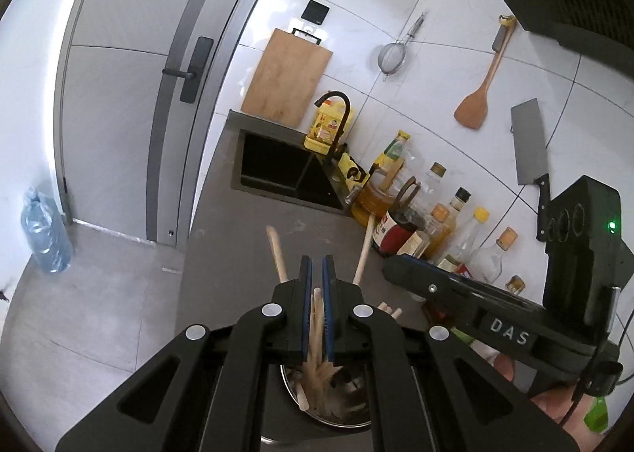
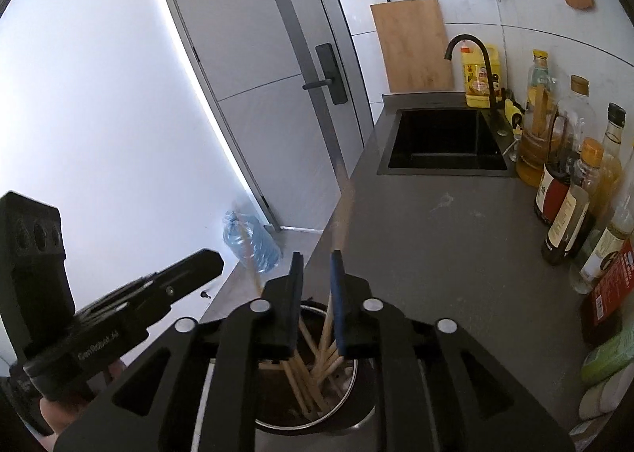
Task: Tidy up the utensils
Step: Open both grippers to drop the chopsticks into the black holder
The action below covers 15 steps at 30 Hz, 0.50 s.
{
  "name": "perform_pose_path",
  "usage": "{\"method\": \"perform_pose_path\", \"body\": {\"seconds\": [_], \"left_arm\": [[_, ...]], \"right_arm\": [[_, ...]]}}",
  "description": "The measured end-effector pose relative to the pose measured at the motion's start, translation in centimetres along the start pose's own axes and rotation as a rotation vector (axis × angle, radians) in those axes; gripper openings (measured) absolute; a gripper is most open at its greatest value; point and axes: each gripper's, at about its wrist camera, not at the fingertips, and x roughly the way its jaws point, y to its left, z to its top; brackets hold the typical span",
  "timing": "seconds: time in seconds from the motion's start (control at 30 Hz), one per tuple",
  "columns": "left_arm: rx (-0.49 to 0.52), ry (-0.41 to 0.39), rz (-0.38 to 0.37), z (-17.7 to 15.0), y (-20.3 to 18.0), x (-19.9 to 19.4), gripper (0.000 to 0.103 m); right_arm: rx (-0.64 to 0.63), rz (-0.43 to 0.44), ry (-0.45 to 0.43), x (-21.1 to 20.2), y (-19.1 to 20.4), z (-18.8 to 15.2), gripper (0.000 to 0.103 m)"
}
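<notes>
The metal holder [image 1: 348,418] sits mostly behind the left gripper [image 1: 317,289], only part of its rim peeking out at the bottom edge. The chopsticks [image 1: 317,337] between the pads lose their lower ends in a pale blur. In the right wrist view, a wooden stick [image 2: 344,210] ahead of the right gripper [image 2: 315,285] smears into a streak. The bottle labels [image 2: 564,220] are too small to read. A green packet [image 2: 606,353] is cut off at the right edge.
</notes>
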Motion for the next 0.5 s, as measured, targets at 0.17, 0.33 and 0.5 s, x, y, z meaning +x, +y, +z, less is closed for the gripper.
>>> {"method": "perform_pose_path", "body": {"seconds": [0.17,0.33,0.5], "left_arm": [[-0.027,-0.004,0.000,0.3,0.6,-0.5,0.005],[-0.011,0.011,0.007,0.2,0.2,-0.8,0.005],[0.031,0.030,0.052,-0.7,-0.9,-1.6,0.005]], "right_arm": [[-0.004,0.010,-0.004,-0.7,0.4,0.0,0.026],[0.036,0.048,-0.027,-2.4,0.3,0.1,0.028],[0.063,0.070,0.009,-3.1,0.5,-0.9,0.034]]}}
